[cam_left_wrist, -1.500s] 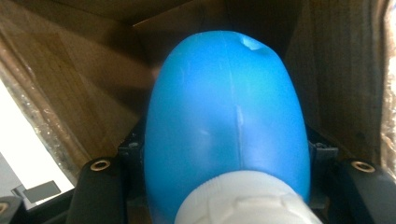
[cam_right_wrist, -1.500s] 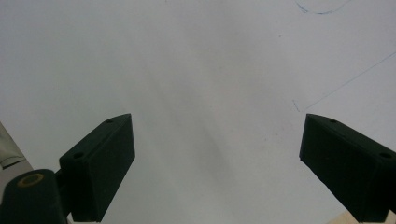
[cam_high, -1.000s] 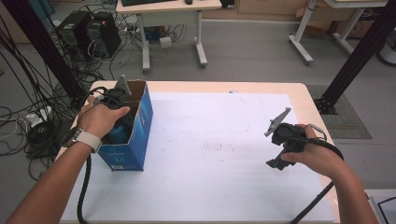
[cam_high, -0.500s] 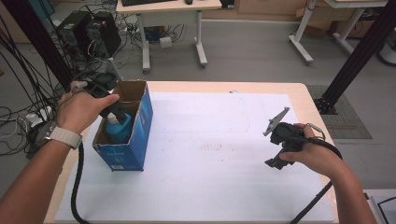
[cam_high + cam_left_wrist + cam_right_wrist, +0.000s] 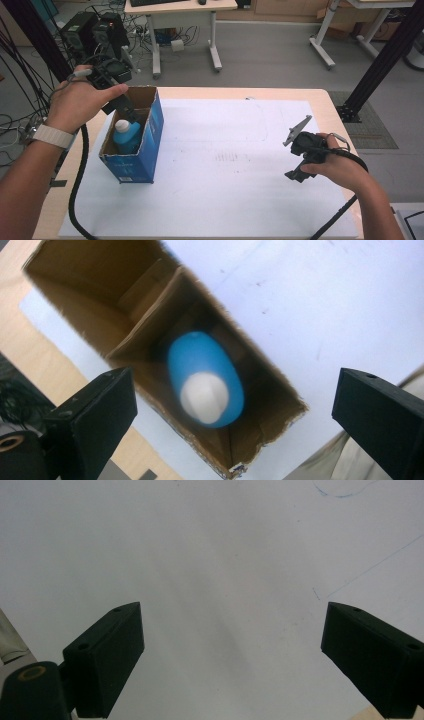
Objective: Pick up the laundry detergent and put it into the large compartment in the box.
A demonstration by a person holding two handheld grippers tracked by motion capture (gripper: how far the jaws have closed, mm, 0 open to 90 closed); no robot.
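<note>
Cardboard box point(image 5: 135, 145) sits open-topped on the white sheet point(image 5: 225, 165) at the left side of the tabletop point(image 5: 300, 95), with a blue bottle point(image 5: 125, 136) with a white cap standing upright inside. Left tool point(image 5: 125, 107) hangs right above the box opening, jaws spread wide and gripping nothing; its own camera looks down on the bottle point(image 5: 205, 380), a bit blurry though. Right tool point(image 5: 295, 134) is held well apart over the sheet's right side, jaws wide open too, only bare paper point(image 5: 225, 580) between them.
</note>
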